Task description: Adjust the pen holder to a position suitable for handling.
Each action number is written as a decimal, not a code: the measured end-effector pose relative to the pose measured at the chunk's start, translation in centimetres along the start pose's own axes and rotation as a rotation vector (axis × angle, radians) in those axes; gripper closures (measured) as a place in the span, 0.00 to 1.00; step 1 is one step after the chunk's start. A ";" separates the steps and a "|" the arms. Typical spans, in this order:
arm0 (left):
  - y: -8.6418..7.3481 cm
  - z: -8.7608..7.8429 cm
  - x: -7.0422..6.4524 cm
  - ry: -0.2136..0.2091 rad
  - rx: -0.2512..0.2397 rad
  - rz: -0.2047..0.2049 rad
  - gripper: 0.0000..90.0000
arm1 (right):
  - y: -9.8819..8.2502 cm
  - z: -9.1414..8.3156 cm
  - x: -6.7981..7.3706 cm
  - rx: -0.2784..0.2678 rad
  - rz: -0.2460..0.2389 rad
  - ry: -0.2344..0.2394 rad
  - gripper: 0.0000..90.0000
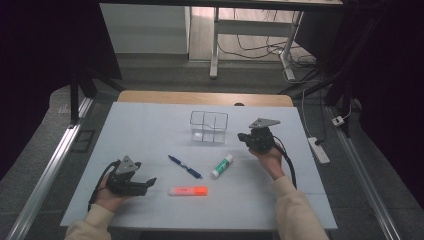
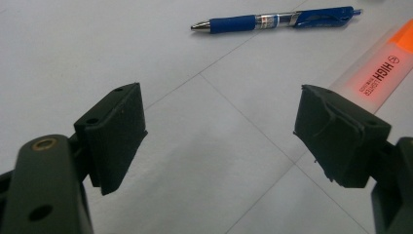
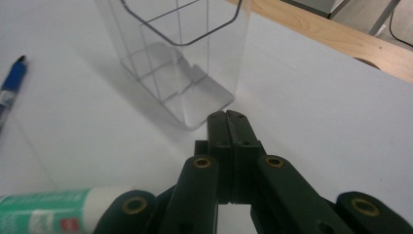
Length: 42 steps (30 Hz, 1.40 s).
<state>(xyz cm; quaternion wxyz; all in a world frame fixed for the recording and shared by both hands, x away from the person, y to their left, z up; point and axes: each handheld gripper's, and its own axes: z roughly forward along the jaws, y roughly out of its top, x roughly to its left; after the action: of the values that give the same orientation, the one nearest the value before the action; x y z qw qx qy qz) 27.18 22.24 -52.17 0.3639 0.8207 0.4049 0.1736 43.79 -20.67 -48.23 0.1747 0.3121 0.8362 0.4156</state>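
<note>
A clear plastic holder with compartments (image 1: 209,127) (image 3: 185,58) stands at the far middle of the white mat. In front of it lie a blue pen (image 1: 185,167) (image 2: 277,20) (image 3: 9,87), a green and white glue stick (image 1: 222,166) (image 3: 44,209) and an orange highlighter (image 1: 188,190) (image 2: 384,68). My right gripper (image 1: 241,136) (image 3: 229,117) is shut and empty, its tip just short of the holder's right corner. At the near left, my left gripper (image 1: 149,184) (image 2: 219,126) rests open, pointing toward the highlighter and pen, nothing between its pads.
The white mat (image 1: 150,140) covers a wooden table whose edge (image 1: 205,97) (image 3: 341,39) shows at the back. A power strip (image 1: 319,150) and cables lie on the floor to the right. Another table's legs (image 1: 215,45) stand behind.
</note>
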 end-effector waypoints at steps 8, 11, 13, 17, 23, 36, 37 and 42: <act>0.0 0.0 0.0 -0.002 -0.002 0.000 0.21 | -0.3 -1.5 1.2 -0.018 -0.026 0.052 0.75; 0.0 0.1 0.1 -0.004 -0.001 0.000 0.21 | -0.3 -1.8 1.6 -0.027 -0.016 0.066 0.64; 0.1 0.2 0.1 -0.007 -0.002 0.002 0.21 | -0.4 -1.9 1.9 -0.021 -0.010 0.076 0.59; 0.2 0.4 0.2 -0.018 -0.005 0.002 0.21 | -0.8 -2.2 2.6 -0.007 -0.020 0.081 0.53; 0.3 0.3 0.2 -0.025 -0.009 0.003 0.21 | -1.2 -3.0 3.4 -0.014 -0.003 0.109 0.49; 0.2 0.2 0.1 -0.017 -0.012 0.001 0.21 | -0.7 -4.2 5.0 -0.026 -0.036 0.145 0.45; 0.2 0.2 0.1 -0.017 -0.012 0.002 0.21 | -0.7 -4.2 5.1 -0.031 -0.037 0.150 0.45; 0.3 0.2 0.1 -0.016 -0.013 0.003 0.21 | -0.3 -4.1 5.9 -0.027 -0.055 0.168 0.44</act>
<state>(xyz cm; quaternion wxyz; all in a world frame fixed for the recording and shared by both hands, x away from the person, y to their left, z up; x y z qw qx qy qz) 27.46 22.12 -52.09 0.3721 0.8204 0.3996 0.1699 37.02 -19.22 -46.24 0.1194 0.2508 0.8505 0.4467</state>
